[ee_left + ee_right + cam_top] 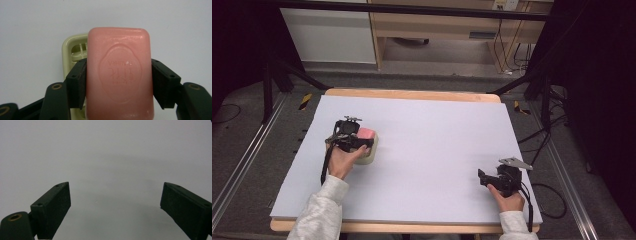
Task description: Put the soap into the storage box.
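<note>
A pink bar of soap (120, 75) with an embossed oval stamp sits between the two jaws of my left gripper (119, 82), which is shut on its long sides. Under it lies a cream soap dish (72, 47) with a slotted floor, mostly hidden by the bar. From above, the soap (366, 133) and the dish (368, 156) are at the table's left, with the left gripper (353, 137) over them. My right gripper (484, 178) rests open near the front right; its jaws (115, 207) stand wide apart over bare table.
The pale lavender sheet (432, 135) covers the wooden table (412, 94). Black frame legs, cables and a wooden desk stand beyond the far edge. The floor drops away on both sides.
</note>
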### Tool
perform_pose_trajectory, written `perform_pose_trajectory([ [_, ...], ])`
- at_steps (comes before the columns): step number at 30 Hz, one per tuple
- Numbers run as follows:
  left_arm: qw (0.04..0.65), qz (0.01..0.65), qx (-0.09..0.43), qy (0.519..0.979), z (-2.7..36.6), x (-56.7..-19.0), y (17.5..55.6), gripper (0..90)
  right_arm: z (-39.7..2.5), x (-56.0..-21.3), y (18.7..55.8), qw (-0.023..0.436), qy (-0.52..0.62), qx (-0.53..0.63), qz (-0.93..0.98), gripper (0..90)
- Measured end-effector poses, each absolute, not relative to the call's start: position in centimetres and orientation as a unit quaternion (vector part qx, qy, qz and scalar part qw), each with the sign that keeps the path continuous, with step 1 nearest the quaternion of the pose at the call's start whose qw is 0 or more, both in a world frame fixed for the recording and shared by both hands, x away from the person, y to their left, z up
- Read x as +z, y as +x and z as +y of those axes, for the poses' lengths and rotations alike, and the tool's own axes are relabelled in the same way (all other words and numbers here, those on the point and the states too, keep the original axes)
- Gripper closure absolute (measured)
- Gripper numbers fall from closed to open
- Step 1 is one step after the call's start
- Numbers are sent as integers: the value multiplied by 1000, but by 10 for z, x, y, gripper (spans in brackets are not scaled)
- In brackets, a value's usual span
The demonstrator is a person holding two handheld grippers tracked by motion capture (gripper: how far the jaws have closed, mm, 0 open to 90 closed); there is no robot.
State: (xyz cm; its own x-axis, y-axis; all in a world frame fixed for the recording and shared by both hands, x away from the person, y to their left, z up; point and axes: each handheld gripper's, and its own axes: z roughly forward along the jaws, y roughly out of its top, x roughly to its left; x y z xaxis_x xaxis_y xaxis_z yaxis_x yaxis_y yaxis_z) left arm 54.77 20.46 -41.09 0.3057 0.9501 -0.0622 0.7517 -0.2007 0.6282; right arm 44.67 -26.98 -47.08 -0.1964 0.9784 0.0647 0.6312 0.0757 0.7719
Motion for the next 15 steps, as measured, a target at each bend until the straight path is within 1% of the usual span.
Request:
perform_pose_trajectory([
  [15, 271, 583, 173, 746, 211, -428, 560, 372, -269, -471, 447, 249, 582, 348, 692, 98],
])
